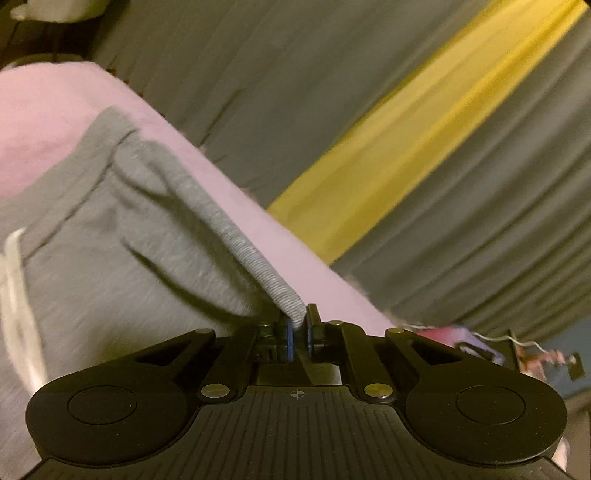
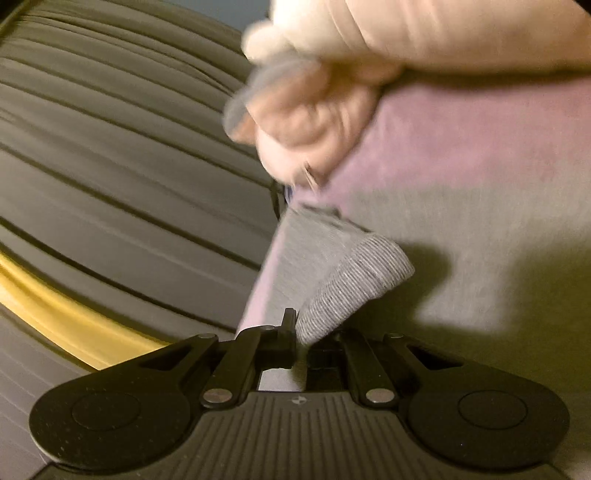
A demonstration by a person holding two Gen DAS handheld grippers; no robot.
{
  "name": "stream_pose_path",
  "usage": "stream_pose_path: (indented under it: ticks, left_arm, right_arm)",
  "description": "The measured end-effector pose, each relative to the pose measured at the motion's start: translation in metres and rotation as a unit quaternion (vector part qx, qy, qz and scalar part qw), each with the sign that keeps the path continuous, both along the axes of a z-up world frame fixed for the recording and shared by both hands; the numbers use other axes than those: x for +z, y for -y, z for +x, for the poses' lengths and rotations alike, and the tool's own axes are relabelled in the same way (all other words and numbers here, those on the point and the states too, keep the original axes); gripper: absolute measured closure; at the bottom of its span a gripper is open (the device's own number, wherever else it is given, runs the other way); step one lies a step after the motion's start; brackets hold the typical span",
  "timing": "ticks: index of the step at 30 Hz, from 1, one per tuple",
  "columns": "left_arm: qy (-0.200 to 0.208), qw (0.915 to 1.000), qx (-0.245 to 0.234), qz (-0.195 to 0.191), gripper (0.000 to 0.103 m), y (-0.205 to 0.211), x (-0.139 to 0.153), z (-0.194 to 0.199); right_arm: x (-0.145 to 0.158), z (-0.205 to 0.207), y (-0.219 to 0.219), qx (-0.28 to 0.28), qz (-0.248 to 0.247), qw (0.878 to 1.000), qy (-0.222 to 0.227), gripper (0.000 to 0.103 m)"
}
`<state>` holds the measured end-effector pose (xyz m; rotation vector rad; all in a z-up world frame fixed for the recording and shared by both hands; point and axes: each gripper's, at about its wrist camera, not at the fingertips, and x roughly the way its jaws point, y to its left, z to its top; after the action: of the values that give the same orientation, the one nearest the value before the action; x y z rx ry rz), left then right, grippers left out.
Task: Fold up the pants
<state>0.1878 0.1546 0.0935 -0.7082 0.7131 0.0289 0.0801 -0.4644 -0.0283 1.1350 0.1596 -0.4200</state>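
Note:
Grey sweatpants [image 1: 110, 229] lie on a pink cloth surface [image 1: 44, 110]. My left gripper [image 1: 299, 325] is shut on a ribbed grey cuff [image 1: 251, 254] of the pants, lifted off the surface. A white drawstring [image 1: 14, 280] shows at the left edge. In the right wrist view my right gripper [image 2: 301, 332] is shut on another ribbed cuff [image 2: 354, 280], raised above the grey pants [image 2: 461, 236] and the pink surface [image 2: 461, 129]. A person's hand [image 2: 306, 110] is blurred beyond it.
Grey pleated curtains [image 1: 461, 203] with a yellow stripe [image 1: 406, 133] hang behind the surface; they also show in the right wrist view [image 2: 110, 166]. Small cluttered items [image 1: 480, 339] sit past the pink edge. A pale sleeve [image 2: 424, 29] is at the top.

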Motion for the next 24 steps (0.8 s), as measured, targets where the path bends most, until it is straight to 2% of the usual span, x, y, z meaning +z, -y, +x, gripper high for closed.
stream_pose_path:
  ticks: [3,7,9,10,12,14,15,16,17,18,20,22,24]
  left_arm:
    - [-0.005,0.9998,0.001,-0.018,0.095,-0.004,-0.005,-0.063]
    - [-0.052,0.9971,0.023,-0.051,0.095,-0.006,-0.039,-0.138]
    - [-0.075,0.9953,0.034,-0.051,0.095,-0.012,-0.05,-0.173]
    - [-0.083,0.9951,0.031,-0.044,0.095,-0.011,-0.057,-0.181]
    - [-0.098,0.9948,0.019,-0.017,0.096,-0.009,-0.079,-0.171]
    - [-0.099,0.9949,0.02,0.005,0.09,-0.012,-0.078,-0.17]
    - [-0.089,0.9955,0.028,0.015,0.079,-0.016,-0.073,-0.168]
    - [-0.079,0.9956,0.04,0.03,0.069,-0.02,-0.068,-0.163]
    - [-0.066,0.9951,0.056,0.047,0.04,-0.026,-0.068,-0.154]
    - [-0.051,0.994,0.072,0.064,0.027,-0.025,-0.063,-0.152]
    - [-0.029,0.99,0.093,0.102,0.024,-0.027,-0.053,-0.137]
    - [-0.04,0.9863,0.096,0.128,0.022,-0.033,-0.049,-0.115]
    - [-0.061,0.9838,0.118,0.121,0.022,-0.042,-0.058,-0.097]
  right_arm:
    - [0.012,-0.035,0.006,-0.003,-0.019,1.0,-0.023,0.098]
    - [0.01,-0.082,0.015,-0.016,-0.026,0.997,-0.075,0.098]
    - [0.003,-0.097,0.019,-0.019,-0.016,0.995,-0.1,0.098]
    - [0.0,-0.1,0.019,-0.02,-0.013,0.994,-0.11,0.098]
    - [-0.005,-0.101,0.018,-0.012,-0.014,0.991,-0.136,0.098]
    - [-0.009,-0.096,0.016,-0.005,-0.005,0.988,-0.154,0.093]
    - [-0.011,-0.094,0.015,0.005,0.004,0.988,-0.153,0.093]
    - [-0.012,-0.096,0.013,0.015,0.011,0.988,-0.15,0.087]
    - [-0.013,-0.095,0.012,0.024,0.016,0.988,-0.149,0.08]
    - [-0.014,-0.093,0.01,0.029,0.018,0.988,-0.15,0.069]
    - [-0.013,-0.09,0.008,0.039,0.016,0.988,-0.148,0.067]
    - [-0.013,-0.085,0.007,0.045,0.012,0.987,-0.152,0.067]
    - [-0.011,-0.076,0.008,0.052,0.001,0.986,-0.161,0.07]
